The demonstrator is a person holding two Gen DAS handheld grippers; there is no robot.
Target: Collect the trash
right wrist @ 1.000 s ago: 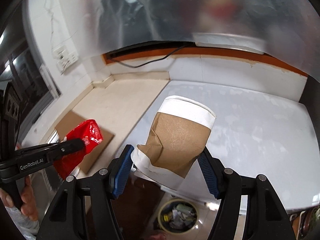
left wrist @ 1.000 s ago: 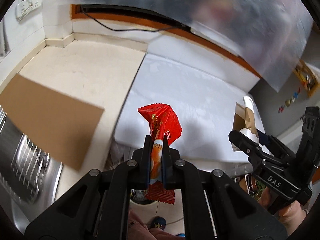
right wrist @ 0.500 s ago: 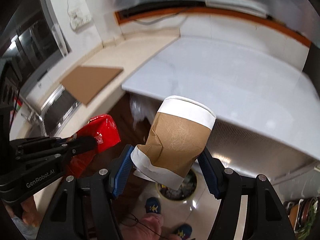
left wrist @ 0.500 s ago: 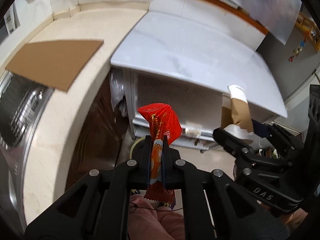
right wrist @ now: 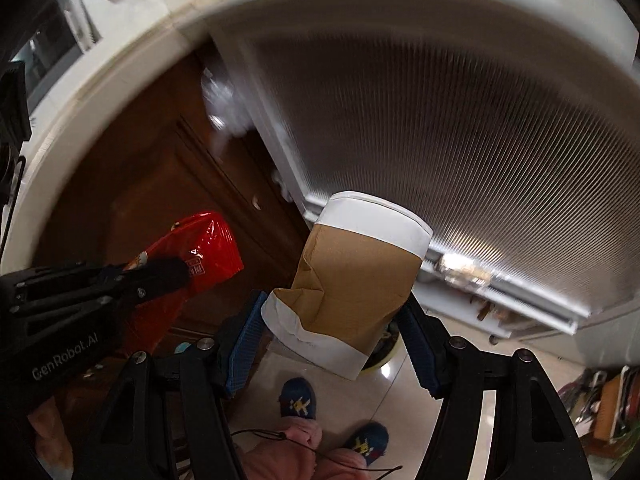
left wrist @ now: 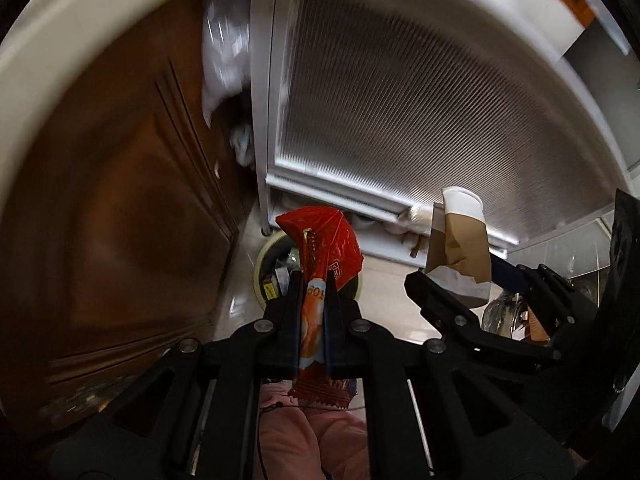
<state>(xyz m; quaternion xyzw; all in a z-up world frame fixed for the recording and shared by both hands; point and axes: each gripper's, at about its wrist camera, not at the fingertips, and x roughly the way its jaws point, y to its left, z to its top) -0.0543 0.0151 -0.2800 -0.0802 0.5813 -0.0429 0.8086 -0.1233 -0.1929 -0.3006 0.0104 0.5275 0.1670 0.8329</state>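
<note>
My left gripper (left wrist: 312, 280) is shut on a red snack wrapper (left wrist: 324, 248), held above the floor over a round trash bin (left wrist: 266, 264) with several scraps inside. My right gripper (right wrist: 332, 320) is shut on a crumpled paper cup (right wrist: 356, 288) with a brown sleeve. The cup also shows in the left wrist view (left wrist: 460, 248), to the right of the wrapper. The wrapper and left gripper show in the right wrist view (right wrist: 200, 252), to the left of the cup. There the bin (right wrist: 384, 348) is mostly hidden behind the cup.
A white appliance with a ribbed front panel (left wrist: 420, 112) stands behind the bin. A brown wooden cabinet door (left wrist: 120, 220) is to the left under the white counter edge (left wrist: 60, 52). The person's blue slippers (right wrist: 298, 398) are on the tiled floor.
Both grippers have dropped from counter height to below the counter edge, toward the floor bin, still holding the wrapper and the cup. The view is motion-blurred.
</note>
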